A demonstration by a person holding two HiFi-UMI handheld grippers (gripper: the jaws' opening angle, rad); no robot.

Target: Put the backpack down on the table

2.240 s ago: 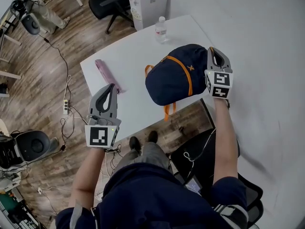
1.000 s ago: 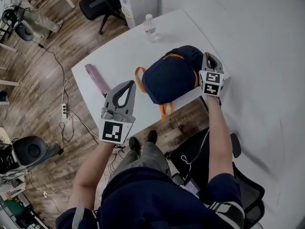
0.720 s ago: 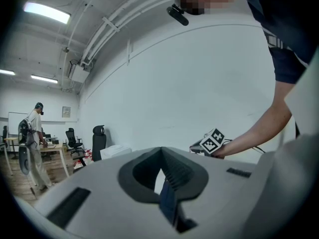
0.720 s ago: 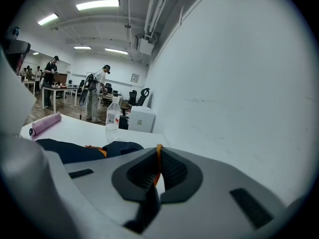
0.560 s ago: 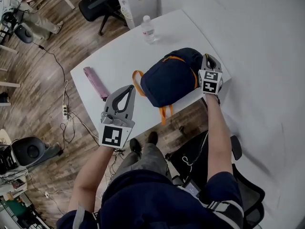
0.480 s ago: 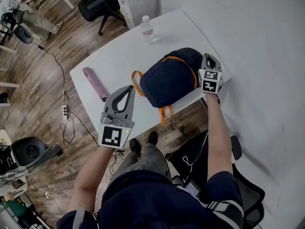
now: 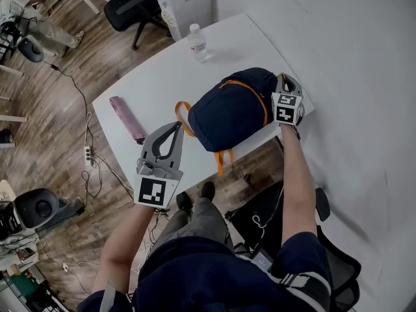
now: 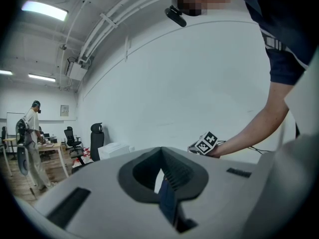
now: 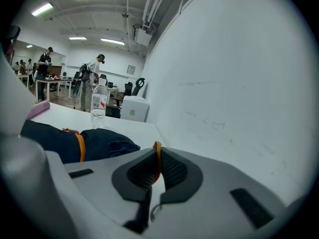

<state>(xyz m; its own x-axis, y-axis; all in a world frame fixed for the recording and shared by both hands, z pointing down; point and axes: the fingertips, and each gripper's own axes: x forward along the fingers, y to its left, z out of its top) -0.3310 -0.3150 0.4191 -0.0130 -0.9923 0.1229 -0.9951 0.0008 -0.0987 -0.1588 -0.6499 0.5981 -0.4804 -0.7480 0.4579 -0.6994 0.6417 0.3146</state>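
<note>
- Right hand-held gripper (image 7: 284, 78) pinches the orange loop (image 9: 156, 159) of the backpack (image 7: 227, 109), which seems to rest on the surface (image 7: 149, 77) by its near right corner.
- Left hand-held gripper (image 7: 175, 127) is pressed together and empty.
- Next move likely calls for spreading the right jaws to release the loop.

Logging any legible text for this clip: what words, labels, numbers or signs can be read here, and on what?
No text is legible.
Water bottle label: too small to read.
White cabinet sticker: too blurred.
Wall frame: too small.
Marker cubes: black-and-white squares, no letters.
Backpack: no print seen.
</note>
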